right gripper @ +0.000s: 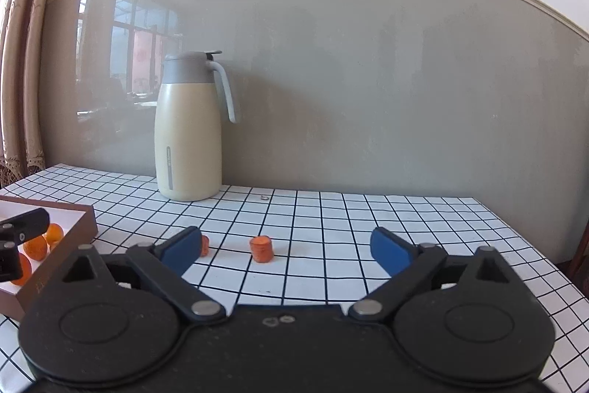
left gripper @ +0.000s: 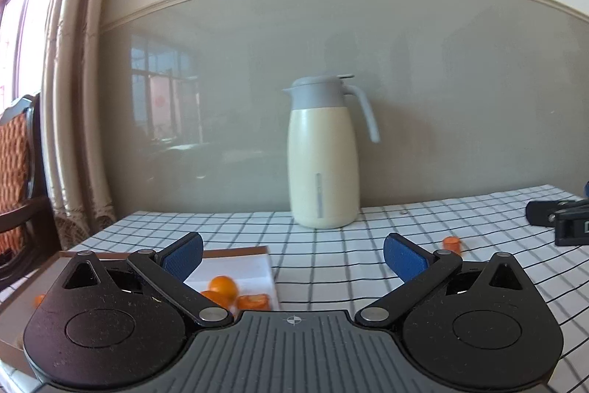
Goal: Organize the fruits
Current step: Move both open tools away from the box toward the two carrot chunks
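My left gripper point(left gripper: 294, 258) is open and empty, held above the near right corner of a brown box point(left gripper: 239, 250) with a white inside. Round oranges point(left gripper: 222, 286) and an orange chunk point(left gripper: 254, 301) lie in that box. My right gripper point(right gripper: 287, 251) is also open. A small ridged orange piece point(right gripper: 261, 248) stands on the checked tablecloth point(right gripper: 331, 227) ahead, in line with the gap between the fingers and untouched. A second orange piece point(right gripper: 204, 245) is half hidden behind the left fingertip point(right gripper: 182, 251). The right wrist view shows the box point(right gripper: 62, 245) at left holding oranges point(right gripper: 36, 247).
A cream jug with a grey lid and handle point(right gripper: 189, 131) stands at the back by the wall. The table's right edge point(right gripper: 533, 245) is close. A chair point(left gripper: 18, 172) and a curtain are at far left. Each gripper shows at the edge of the other's view.
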The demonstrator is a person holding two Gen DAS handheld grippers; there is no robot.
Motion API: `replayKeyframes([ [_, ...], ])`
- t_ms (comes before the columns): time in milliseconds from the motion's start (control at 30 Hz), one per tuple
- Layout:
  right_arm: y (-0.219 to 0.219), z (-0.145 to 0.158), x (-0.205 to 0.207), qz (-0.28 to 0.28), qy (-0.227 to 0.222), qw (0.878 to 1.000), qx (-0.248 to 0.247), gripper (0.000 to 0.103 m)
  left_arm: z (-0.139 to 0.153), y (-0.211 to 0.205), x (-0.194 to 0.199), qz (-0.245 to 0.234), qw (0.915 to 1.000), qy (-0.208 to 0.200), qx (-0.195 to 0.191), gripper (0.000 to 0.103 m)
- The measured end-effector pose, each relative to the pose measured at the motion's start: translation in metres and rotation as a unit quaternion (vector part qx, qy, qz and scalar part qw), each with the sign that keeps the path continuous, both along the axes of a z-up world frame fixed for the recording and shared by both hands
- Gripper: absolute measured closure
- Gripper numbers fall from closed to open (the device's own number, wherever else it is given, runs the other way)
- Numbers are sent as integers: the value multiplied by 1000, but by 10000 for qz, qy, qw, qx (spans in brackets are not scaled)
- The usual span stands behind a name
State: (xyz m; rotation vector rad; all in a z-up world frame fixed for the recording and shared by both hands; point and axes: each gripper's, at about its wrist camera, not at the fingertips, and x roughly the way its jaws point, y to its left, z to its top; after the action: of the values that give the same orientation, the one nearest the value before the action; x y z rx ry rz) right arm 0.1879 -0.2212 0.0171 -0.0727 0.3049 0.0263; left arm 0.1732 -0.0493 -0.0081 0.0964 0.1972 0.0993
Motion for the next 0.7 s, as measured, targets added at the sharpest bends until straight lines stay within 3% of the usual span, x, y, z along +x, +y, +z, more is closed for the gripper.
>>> replayKeyframes([
  [100,-4,-2,6,23,43,10000,-36,19,-5,-12,10,-103,9998,121,-87,0],
  [500,-7,-15,40,-47,317,9994,-158,33,-17,-52,57,-301,9986,280,342,0],
  [700,-5,-24,62,-21,430,9989,-167,41,-24,-58,75,-540,9968,548,196,0],
])
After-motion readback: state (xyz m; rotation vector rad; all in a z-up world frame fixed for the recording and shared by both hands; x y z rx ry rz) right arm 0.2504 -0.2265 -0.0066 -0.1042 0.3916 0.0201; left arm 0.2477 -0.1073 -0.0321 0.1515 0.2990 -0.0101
